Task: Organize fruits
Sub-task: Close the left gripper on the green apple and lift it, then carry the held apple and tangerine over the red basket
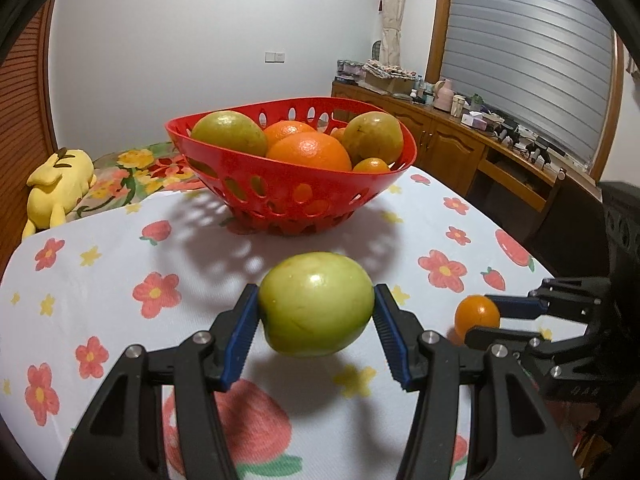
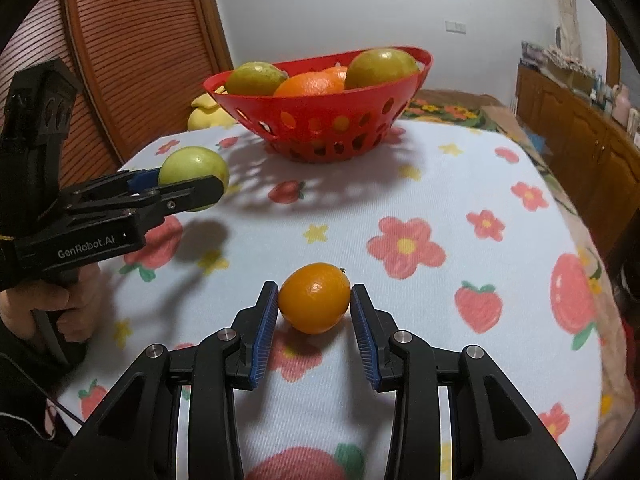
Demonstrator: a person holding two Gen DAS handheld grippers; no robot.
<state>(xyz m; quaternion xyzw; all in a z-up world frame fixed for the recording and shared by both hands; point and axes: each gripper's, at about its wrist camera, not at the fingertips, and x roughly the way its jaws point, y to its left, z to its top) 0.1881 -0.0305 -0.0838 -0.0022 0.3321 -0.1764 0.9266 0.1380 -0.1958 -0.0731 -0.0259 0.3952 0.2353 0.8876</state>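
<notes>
My left gripper [image 1: 316,312] is shut on a green apple [image 1: 316,302], held a little above the flowered tablecloth; from the right wrist view the same apple [image 2: 192,168] shows at the left in that gripper [image 2: 192,188]. My right gripper [image 2: 314,304] is shut on a small orange [image 2: 314,302] that rests on the cloth, seen in the left wrist view as the orange [image 1: 476,316] at the right. Behind stands a red perforated basket [image 1: 280,196] [image 2: 320,128] holding green fruits and oranges.
A white tablecloth [image 2: 420,200] with flowers and strawberries covers the table. A yellow plush toy [image 1: 56,188] lies past the table's far left. A wooden sideboard [image 1: 460,140] with clutter runs along the right wall. A person's hand [image 2: 60,304] grips the left tool's handle.
</notes>
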